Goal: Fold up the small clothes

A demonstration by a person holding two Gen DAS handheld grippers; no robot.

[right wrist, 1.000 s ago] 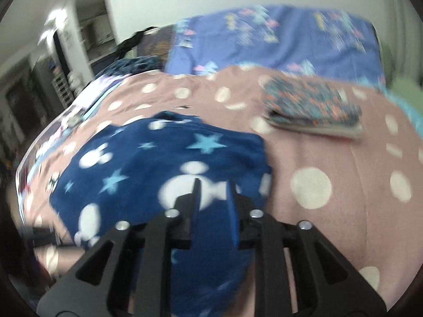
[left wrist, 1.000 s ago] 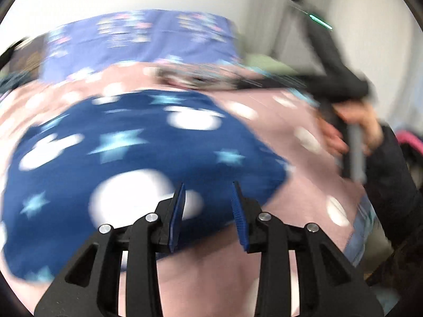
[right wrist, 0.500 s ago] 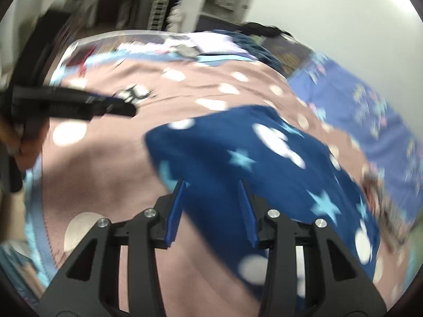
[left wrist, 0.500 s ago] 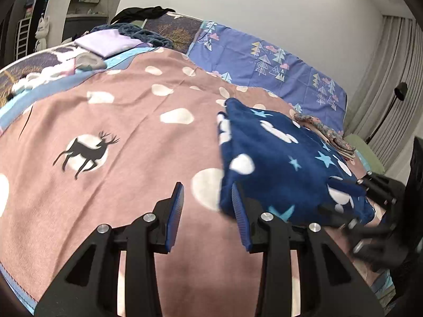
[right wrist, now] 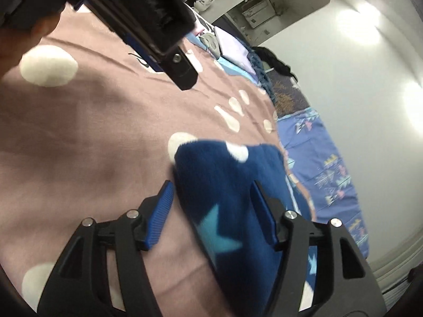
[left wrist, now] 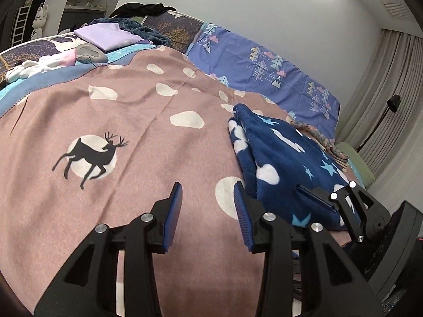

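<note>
Both grippers have swung low to the near edge. Navy star-patterned fleece garment (left wrist: 280, 155) lies right on the pink dotted blanket (left wrist: 137, 121); right gripper (right wrist: 211, 211) opening astride it; left gripper (left wrist: 208, 206) opening, empty.

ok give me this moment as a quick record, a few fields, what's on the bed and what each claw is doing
surface: pink spotted blanket on a bed
garment: blue star-print fleece, lying on the blanket
left claw: opening, only bare blanket between its pads, beside the fleece's edge
right claw: opening, fleece between the pads, not pinched
also on the bed: folded patterned cloth beyond the fleece
</note>
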